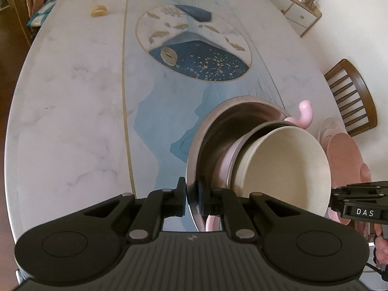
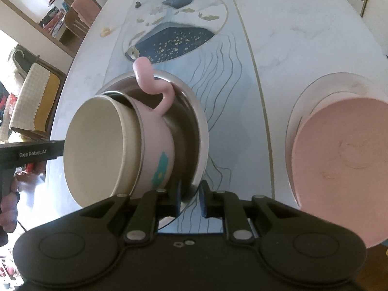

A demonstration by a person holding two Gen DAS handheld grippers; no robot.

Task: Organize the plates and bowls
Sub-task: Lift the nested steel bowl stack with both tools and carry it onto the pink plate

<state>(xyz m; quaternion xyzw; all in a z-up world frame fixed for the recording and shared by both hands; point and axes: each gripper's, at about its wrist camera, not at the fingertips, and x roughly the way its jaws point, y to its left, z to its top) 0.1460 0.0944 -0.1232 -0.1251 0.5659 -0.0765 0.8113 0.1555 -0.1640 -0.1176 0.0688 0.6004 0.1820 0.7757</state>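
Marble-look table (image 1: 72,111) w/ blue fish inlay; wooden chair (image 1: 351,97) at right edge, sideboard (image 1: 298,7) upper right. My left gripper (image 1: 191,194) is clenched on the steel bowl (image 1: 242,111) rim; my right gripper (image 2: 190,194) straddles the same rim, contact unclear. Nested inside: pink bowl (image 2: 155,140) w/ curled handle, cream bowl (image 2: 97,150). Pink plate (image 2: 339,160) on clear plate (image 2: 303,101), right of frame.

Left hand-held gripper (image 1: 192,200) pinches the rim of the wide stainless-steel bowl (image 1: 213,126), tilted over the marbled worktop (image 1: 72,97), a cream round bowl (image 1: 286,169) nested inside a pink one (image 1: 224,167).
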